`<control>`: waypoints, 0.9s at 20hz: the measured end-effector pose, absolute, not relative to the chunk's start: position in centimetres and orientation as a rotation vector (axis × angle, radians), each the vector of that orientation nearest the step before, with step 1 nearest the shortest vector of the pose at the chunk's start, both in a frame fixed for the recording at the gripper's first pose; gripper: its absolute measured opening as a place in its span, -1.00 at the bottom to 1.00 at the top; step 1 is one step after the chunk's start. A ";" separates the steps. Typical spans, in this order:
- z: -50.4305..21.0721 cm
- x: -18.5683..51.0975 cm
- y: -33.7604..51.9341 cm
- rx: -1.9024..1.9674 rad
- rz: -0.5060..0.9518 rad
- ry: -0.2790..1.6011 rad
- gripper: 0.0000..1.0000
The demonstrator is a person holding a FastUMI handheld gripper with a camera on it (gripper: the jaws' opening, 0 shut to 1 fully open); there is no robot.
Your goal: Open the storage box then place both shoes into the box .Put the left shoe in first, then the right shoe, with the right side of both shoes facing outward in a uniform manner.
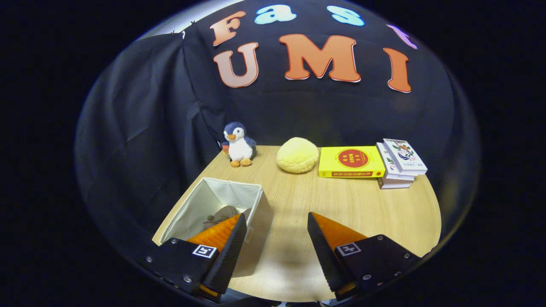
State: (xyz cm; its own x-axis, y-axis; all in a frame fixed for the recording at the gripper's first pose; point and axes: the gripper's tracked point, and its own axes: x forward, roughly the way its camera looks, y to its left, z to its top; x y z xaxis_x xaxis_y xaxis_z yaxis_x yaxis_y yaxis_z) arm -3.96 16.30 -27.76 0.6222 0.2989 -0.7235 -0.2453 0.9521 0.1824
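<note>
While the wooden table [367, 204] takes up most of the lower scene, its pale top runs from the fingers back to the black cloth wall, and everything else sits on it. Next in size is the storage box [256, 200], a cream fabric bin with an open top, standing near the table's front left part; the left finger overlaps its near right corner. Inside it lies a brownish shoe [222, 215], low against the bottom – partly hidden behind the left fingertip, so which way it faces cannot be told.

The gripper [276, 221] is open, its two orange-and-black fingers [328, 243] spread well apart with nothing between them but bare table top; the right finger hangs over the table, just beside the box's right wall but apart from it.

Along the far edge, from right to left: a small stack of books [401, 162], touching or nearly touching a yellow book [349, 162] with a red disc on its cover, then a round yellow plush bun [297, 154] just beside that, and – smallest – a blue and white penguin toy [239, 145] standing upright at the far left corner, well apart from the box
</note>
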 end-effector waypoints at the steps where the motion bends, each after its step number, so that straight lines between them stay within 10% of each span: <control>1: -26.5 -3.3 15.1 0.064 0.306 0.795 0.75; 18: -6.7 -0.9 -0.5 0.014 0.142 0.157 0.89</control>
State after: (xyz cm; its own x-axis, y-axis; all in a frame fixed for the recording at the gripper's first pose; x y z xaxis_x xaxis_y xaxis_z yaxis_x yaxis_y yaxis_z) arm -0.95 -0.49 -6.72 0.9777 0.1424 -0.1546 -0.1402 0.9898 0.0249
